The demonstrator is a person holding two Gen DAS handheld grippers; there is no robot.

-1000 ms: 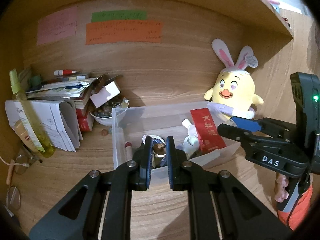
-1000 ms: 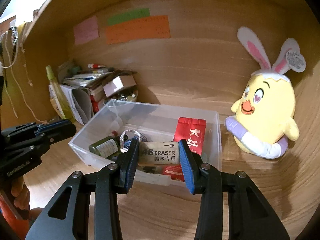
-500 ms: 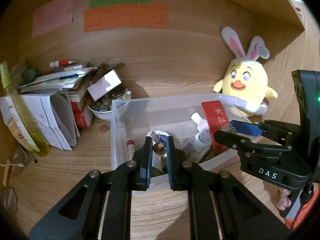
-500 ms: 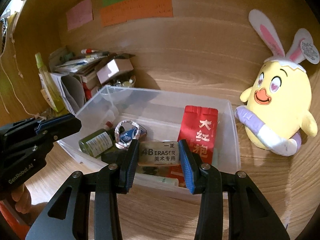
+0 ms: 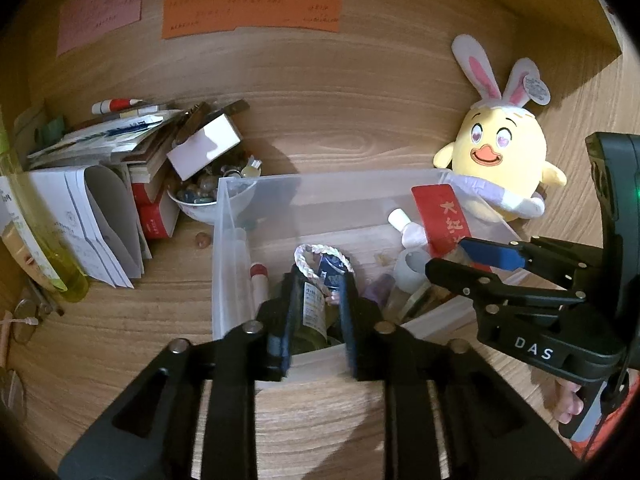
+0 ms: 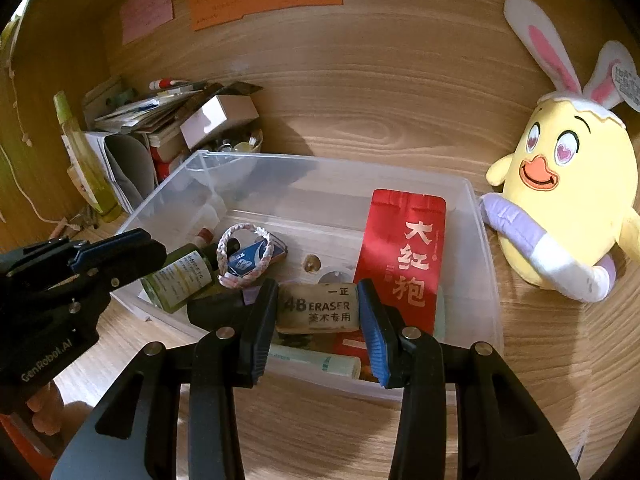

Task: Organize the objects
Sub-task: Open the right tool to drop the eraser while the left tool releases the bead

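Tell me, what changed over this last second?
Both grippers moved down toward the clear bin. The left gripper, which pinched a small brown thing, is now opening, with the green bottle showing between its jaws. The right gripper still holds the eraser.

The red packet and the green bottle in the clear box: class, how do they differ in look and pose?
1. The red packet is flat with large pale characters; the green bottle is round with a small printed label.
2. The red packet leans up at the box's right end; the green bottle lies on its side at the left end.
3. The green bottle sits by the opening left gripper; the red packet is beside the right gripper.
Both are inside the clear box.
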